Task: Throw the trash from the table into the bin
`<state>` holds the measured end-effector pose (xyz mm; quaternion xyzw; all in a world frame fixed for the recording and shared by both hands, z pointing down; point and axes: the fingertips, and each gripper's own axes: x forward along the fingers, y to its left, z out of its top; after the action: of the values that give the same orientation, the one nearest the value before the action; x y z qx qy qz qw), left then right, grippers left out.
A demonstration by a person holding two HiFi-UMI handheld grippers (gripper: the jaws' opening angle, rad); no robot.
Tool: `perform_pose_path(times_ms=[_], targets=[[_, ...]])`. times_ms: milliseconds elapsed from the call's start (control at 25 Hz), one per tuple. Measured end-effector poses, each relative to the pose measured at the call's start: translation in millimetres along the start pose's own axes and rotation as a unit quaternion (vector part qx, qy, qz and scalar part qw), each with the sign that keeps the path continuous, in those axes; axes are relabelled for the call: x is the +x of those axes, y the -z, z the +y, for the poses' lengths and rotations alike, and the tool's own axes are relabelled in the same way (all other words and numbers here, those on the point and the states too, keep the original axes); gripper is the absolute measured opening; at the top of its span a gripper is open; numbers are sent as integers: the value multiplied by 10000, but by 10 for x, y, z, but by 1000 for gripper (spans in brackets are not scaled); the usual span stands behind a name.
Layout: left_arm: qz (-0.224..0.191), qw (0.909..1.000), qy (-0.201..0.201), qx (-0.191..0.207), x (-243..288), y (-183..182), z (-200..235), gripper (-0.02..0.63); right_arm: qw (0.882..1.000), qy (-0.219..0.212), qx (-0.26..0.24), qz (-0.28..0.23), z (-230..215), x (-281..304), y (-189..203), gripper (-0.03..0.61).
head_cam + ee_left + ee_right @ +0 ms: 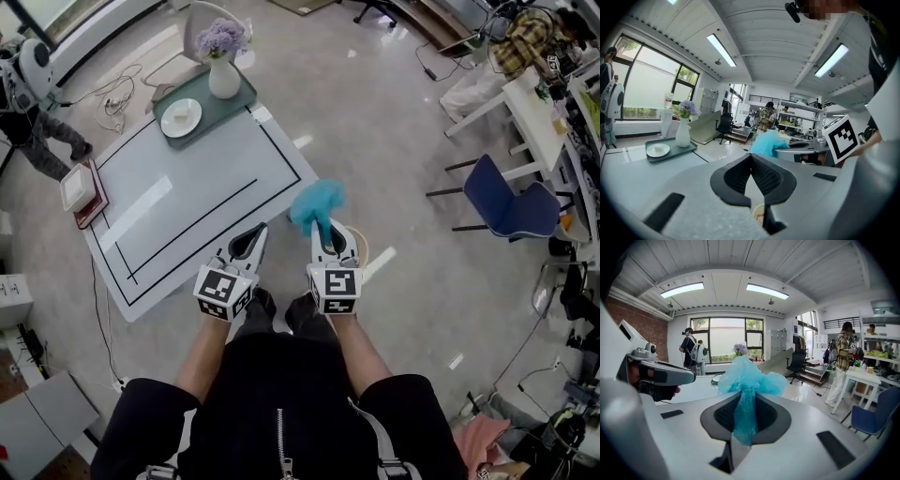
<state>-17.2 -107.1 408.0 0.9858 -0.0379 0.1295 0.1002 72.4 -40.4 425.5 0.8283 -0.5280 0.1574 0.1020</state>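
A crumpled light-blue plastic bag [319, 202] is the trash; it bulges out past the tips of my right gripper [323, 228], which is shut on its neck. The right gripper view shows the bag [747, 378] pinched between the pads of the right gripper [746, 397]. My left gripper [251, 239] is held beside it, over the corner of the white table [197, 178], its jaws shut with nothing between them [751, 157]. In the left gripper view, the bag [766, 143] appears to the right. Both grippers are held in front of the person's body, over the floor by the table's edge.
On the table's far end a grey-green tray [211, 103] carries a white vase of purple flowers [223, 75] and a small plate [181, 117]. A red-and-white box [80, 187] lies at the table's left edge. A blue chair [511, 202] and a white desk [534, 112] stand to the right.
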Motion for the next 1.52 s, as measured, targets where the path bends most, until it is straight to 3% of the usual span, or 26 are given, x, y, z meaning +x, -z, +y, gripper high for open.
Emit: perform_pose_path(times_ms=[360,720,1200,1520], targets=[[179,9985,476,210,715,5,-859,8,9985,487,266,18,-1015,-499,313,40],[436,9939,946,351,1229,100,-1500,8,9943,920,529,84,-1733,-927,596,40],[600,9804,1763,637,1800,53,-1617,8,9841,1577,799,167,-2069,-889,834,40],[712,9713,2198,570,2120,194,-1578,8,9793,1827,811,323,-2191,-712,894,40]])
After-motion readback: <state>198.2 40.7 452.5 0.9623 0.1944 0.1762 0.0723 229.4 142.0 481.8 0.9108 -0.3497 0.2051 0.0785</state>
